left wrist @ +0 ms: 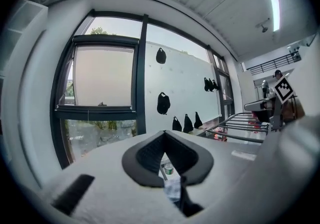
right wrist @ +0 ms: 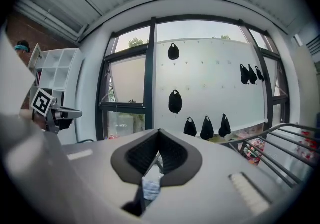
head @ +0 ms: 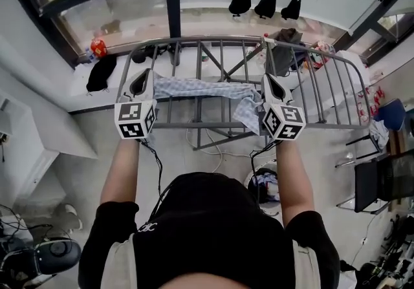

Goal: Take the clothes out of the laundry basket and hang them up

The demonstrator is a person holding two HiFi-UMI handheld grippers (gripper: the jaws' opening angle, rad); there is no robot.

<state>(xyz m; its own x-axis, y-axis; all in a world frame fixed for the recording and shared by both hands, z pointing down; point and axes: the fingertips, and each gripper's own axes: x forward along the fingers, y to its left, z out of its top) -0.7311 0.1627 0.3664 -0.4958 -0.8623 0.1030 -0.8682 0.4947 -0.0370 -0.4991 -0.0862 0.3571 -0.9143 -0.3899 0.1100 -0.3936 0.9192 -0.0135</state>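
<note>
Checked cloth, pale blue, hangs stretched in a band above the near side of the grey drying rack. Each end is caught in a tool. The left tool is pinched tight on the left end, and a scrap of the fabric shows between its pressed-together jaws in the left gripper view. The right tool is clamped the same way on the right end, where a loose fold droops beside it.

The step in hand looks like laying the cloth over a rail. To do it well, keep both tools level and apart so the band stays taut. Carry it forward until its middle lies past a bar, then lower both ends together so the fabric drapes evenly on both sides. Watch the drooping fold on the right, which could snag on the bars. Only then should the jaws be spread.

The basket sits on the floor by the person's right side, apparently with more clothes inside.
</note>
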